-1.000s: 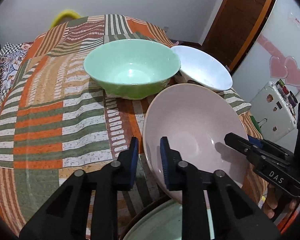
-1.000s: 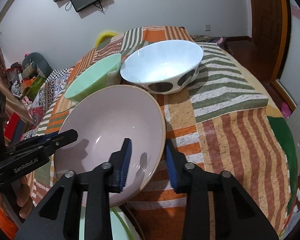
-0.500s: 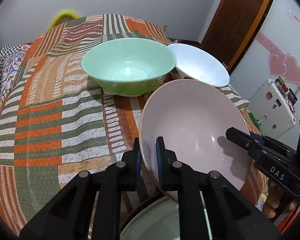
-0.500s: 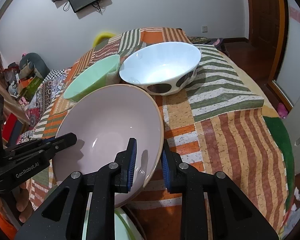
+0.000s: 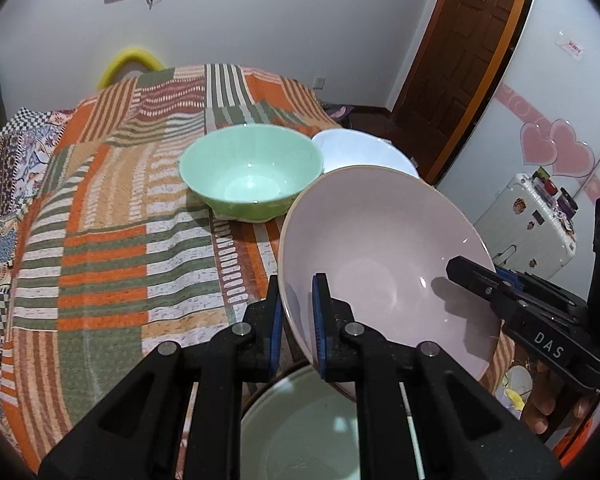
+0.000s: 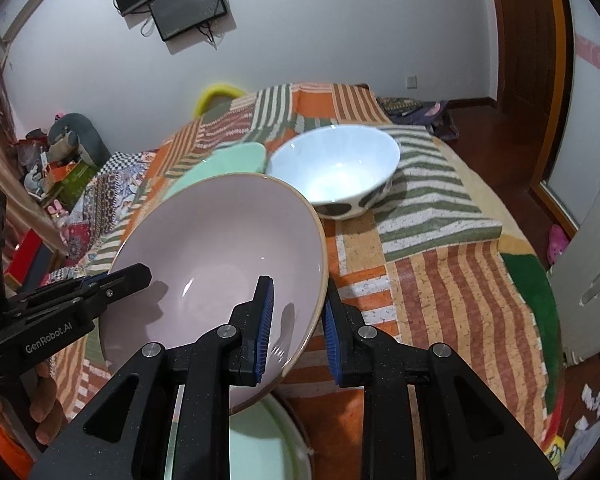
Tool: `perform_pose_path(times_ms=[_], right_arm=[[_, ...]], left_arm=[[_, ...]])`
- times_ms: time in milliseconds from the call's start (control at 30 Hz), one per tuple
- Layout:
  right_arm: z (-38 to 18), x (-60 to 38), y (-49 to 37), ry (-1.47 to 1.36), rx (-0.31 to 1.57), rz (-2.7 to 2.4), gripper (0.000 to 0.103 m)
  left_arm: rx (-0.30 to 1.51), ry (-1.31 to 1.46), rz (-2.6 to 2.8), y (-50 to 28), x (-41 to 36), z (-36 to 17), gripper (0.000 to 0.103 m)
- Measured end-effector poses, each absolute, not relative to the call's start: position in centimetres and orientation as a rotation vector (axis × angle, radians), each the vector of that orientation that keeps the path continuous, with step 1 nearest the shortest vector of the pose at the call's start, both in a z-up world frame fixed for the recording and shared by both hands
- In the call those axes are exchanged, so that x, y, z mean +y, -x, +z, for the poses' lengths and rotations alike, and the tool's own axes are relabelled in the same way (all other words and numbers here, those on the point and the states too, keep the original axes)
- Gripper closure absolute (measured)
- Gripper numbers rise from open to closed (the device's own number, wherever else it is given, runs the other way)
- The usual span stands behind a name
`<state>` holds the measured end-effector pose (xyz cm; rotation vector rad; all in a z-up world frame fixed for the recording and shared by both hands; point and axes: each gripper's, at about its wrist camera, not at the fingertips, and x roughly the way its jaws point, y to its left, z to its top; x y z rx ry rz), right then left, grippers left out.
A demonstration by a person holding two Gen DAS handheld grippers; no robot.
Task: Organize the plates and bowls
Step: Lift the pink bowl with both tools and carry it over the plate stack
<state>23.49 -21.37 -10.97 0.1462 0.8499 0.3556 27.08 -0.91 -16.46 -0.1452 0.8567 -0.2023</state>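
Both claws are recorded clamped on one item: the left gripper (image 5: 297, 320) is closed on the left edge, and the right gripper (image 6: 296, 316) on the right edge, of the large pale pink ceramic bowl (image 5: 384, 264), with the rim pinched between blue pads. Beneath everything, a round table draped in an orange, green and white striped patchwork cloth (image 5: 100, 240) is listed. The pink bowl is held tilted above a pale green plate with a dark rim (image 5: 300, 424) at the near table edge. Farther back, a mint green glass bowl (image 5: 252, 172) is set on the cloth, with a white bowl with dark spots (image 6: 336, 168) just beside it.
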Motion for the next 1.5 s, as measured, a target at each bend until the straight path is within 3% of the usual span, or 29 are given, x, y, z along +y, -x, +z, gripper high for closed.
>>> perform_pose_path(times_ms=[833, 1500], right_arm=[[-5.5, -15.6, -16.2, -0.063, 0.713, 0.501, 0.082], [-10.0, -7.5, -14.2, 0.008, 0.846, 0.664, 0.082]], left_arm=[[0.739, 0.187, -0.098, -13.8, 5.0, -10.4, 0.090], [0.852, 0.223, 0.081, -9.2, 12.8, -15.1, 0.090]])
